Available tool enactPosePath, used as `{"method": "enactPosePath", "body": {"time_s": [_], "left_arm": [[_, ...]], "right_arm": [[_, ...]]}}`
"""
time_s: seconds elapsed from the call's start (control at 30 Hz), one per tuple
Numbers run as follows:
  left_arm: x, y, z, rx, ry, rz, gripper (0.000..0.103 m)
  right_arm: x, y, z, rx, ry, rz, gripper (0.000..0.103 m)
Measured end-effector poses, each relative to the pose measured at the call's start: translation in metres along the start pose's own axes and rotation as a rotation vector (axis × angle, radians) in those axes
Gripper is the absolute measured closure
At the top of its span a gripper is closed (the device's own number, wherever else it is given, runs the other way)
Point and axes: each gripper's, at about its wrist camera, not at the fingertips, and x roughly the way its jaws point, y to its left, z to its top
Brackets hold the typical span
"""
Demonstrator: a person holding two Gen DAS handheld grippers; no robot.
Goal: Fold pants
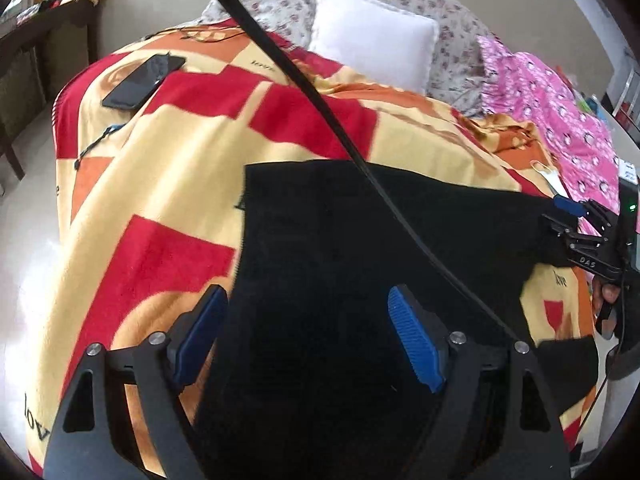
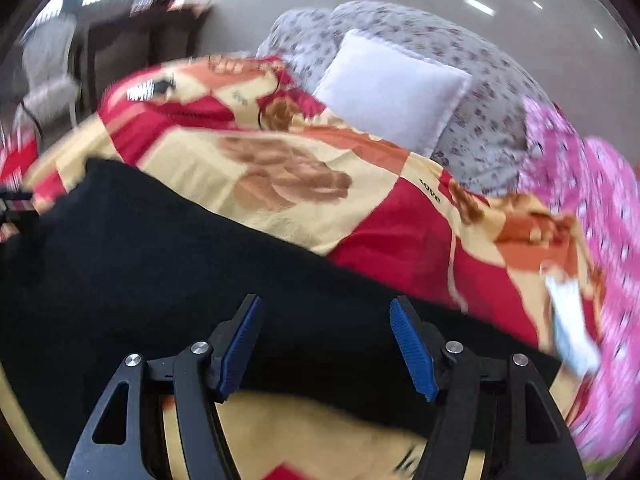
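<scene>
Black pants lie spread on a red, cream and orange blanket on a bed. My left gripper is open above the near part of the pants, its blue pads on either side of the dark cloth. My right gripper is open just above the pants, which run as a black band across the blanket. The right gripper also shows in the left wrist view at the pants' far right edge, with a hand on its handle.
A black phone lies on the blanket at the far left. A white pillow leans on floral bedding at the back. Pink patterned cloth and a white face mask lie right. A black cable hangs across the view.
</scene>
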Motion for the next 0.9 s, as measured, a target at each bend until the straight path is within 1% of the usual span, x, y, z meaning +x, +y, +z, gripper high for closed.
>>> {"method": "enactPosePath", "body": {"time_s": [0.03, 0.1, 0.13, 0.17, 0.2, 0.23, 0.27, 0.3, 0.37, 0.5, 0.6, 0.67, 0.77, 0.8, 0.9], "left_arm": [[0.002, 0.002, 0.002, -0.011, 0.001, 0.002, 0.020], [0.003, 0.009, 0.004, -0.031, 0.000, -0.004, 0.020], [0.003, 0.011, 0.004, -0.035, -0.001, -0.007, 0.020], [0.002, 0.013, 0.004, -0.036, -0.002, -0.008, 0.020], [0.002, 0.014, 0.004, -0.037, -0.003, -0.008, 0.020], [0.001, 0.015, 0.003, -0.038, -0.004, -0.005, 0.020], [0.001, 0.016, 0.003, -0.042, -0.004, -0.002, 0.020], [0.000, 0.018, 0.003, -0.048, -0.003, -0.003, 0.020], [-0.002, 0.021, 0.002, -0.063, -0.004, -0.008, 0.020], [-0.009, 0.023, 0.002, -0.083, -0.012, -0.023, 0.020], [-0.017, 0.023, -0.001, -0.084, -0.023, -0.023, 0.020], [-0.021, 0.025, -0.001, -0.099, -0.025, -0.042, 0.020], [-0.025, 0.027, -0.001, -0.118, -0.040, -0.055, 0.020], [-0.028, 0.028, -0.003, -0.125, -0.045, -0.061, 0.020], [-0.037, 0.028, -0.006, -0.136, -0.054, -0.084, 0.020]], "right_arm": [[0.009, 0.000, 0.004, -0.027, 0.013, -0.009, 0.036], [0.028, -0.002, 0.009, -0.078, 0.044, -0.015, 0.040], [0.034, -0.003, 0.010, -0.091, 0.060, -0.010, 0.047], [0.040, -0.004, 0.010, -0.105, 0.077, -0.012, 0.056], [0.045, -0.005, 0.010, -0.119, 0.089, -0.017, 0.072], [0.043, -0.006, 0.008, -0.128, 0.071, -0.031, 0.096], [0.042, -0.007, 0.008, -0.126, 0.068, -0.021, 0.099], [0.040, -0.009, 0.006, -0.111, 0.063, -0.006, 0.100], [0.034, -0.010, 0.002, -0.100, 0.037, -0.008, 0.100], [0.016, -0.006, -0.004, -0.119, -0.003, -0.020, 0.100], [0.008, -0.003, -0.005, -0.113, 0.009, -0.005, 0.100], [-0.005, 0.002, -0.009, -0.117, -0.005, -0.010, 0.100], [-0.043, 0.006, -0.022, -0.084, -0.069, 0.001, 0.100], [-0.059, 0.008, -0.030, -0.052, -0.088, 0.016, 0.100], [-0.102, 0.024, -0.061, -0.020, -0.117, 0.048, 0.100]]}}
